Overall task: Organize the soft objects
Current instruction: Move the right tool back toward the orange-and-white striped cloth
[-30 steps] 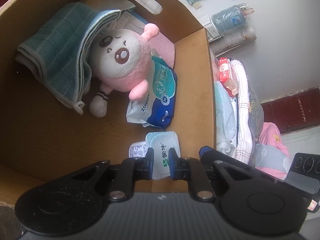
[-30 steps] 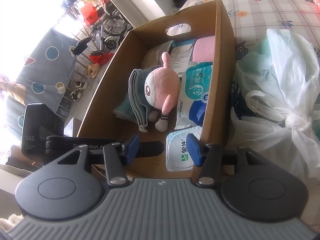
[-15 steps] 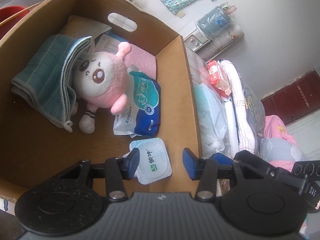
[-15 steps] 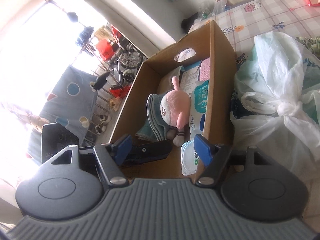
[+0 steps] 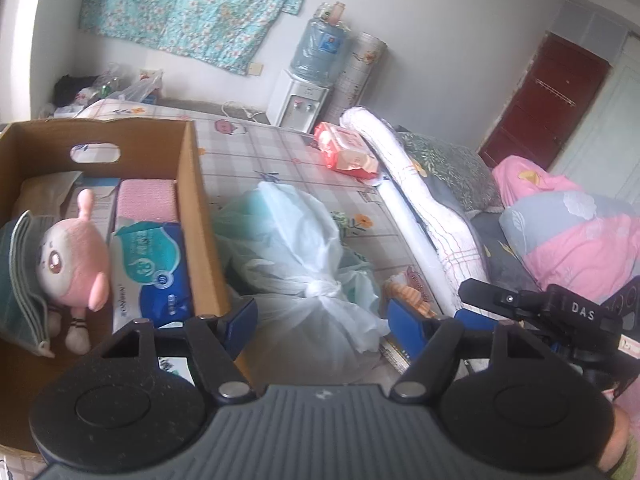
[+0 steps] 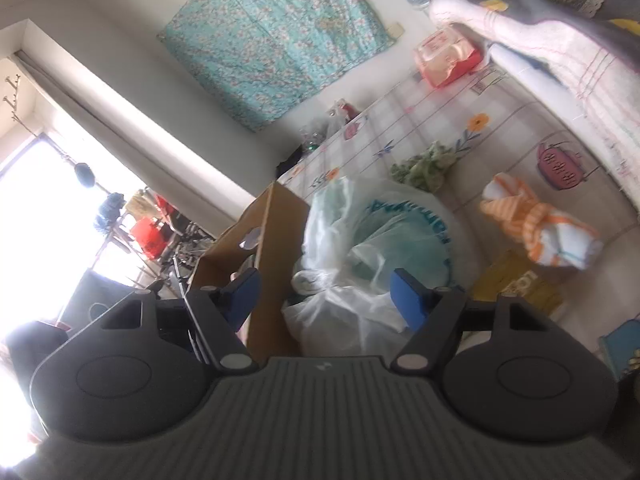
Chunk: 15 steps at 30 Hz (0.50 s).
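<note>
My left gripper hangs above the bed by the cardboard box; its jaws are opening with nothing between them. In the box lie a pink plush toy, a folded teal towel, a blue wipes pack, a pink cloth and a small white pack at the near end. A knotted white plastic bag sits just right of the box. My right gripper is open and empty over that bag. An orange-striped cloth lies to its right.
A red wipes pack rests farther back on the checked bed sheet. Rolled quilts and pillows bound the right side. A green bundle and a yellow item lie near the bag. A water dispenser stands by the wall.
My left gripper let go of the small white pack in the box, opened, rose and swung right toward the bag. The right gripper opened wider and swung right off the box.
</note>
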Each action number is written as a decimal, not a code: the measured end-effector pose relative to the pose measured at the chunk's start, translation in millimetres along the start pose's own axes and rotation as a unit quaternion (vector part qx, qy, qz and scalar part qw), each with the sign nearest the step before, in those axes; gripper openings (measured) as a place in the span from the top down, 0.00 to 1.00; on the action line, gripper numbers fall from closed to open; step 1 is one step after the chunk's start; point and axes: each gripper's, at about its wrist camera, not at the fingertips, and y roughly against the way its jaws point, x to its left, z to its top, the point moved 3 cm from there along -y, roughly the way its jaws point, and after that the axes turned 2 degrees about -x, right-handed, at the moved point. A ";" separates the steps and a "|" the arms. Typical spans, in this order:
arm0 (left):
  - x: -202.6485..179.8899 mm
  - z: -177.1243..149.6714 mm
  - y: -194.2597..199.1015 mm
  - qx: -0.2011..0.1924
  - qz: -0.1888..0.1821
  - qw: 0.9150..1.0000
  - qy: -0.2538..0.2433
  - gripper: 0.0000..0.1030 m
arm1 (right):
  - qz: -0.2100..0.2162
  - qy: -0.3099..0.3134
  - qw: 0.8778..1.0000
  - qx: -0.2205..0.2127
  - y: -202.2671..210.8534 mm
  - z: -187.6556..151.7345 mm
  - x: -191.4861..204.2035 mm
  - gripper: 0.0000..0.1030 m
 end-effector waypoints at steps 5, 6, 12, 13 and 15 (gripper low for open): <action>-45.6 -5.1 -37.5 0.006 -0.014 0.999 -0.046 0.29 | -0.062 0.041 0.997 0.003 -4.0 25.9 -41.3 0.31; -52.8 -6.5 -47.0 0.009 -0.013 0.998 -0.053 0.29 | -0.078 0.050 0.996 0.011 -11.1 31.6 -49.6 0.31; -85.1 -22.3 -104.1 0.054 -0.017 0.995 -0.087 0.37 | -0.120 0.085 0.987 0.066 -58.3 48.0 -83.0 0.31; -87.9 -24.5 -110.4 0.061 -0.019 0.994 -0.087 0.39 | -0.126 0.093 0.984 0.079 -69.9 48.4 -88.1 0.32; -92.8 -29.4 -121.0 0.071 -0.023 0.993 -0.090 0.40 | -0.136 0.103 0.981 0.098 -85.4 47.7 -97.5 0.32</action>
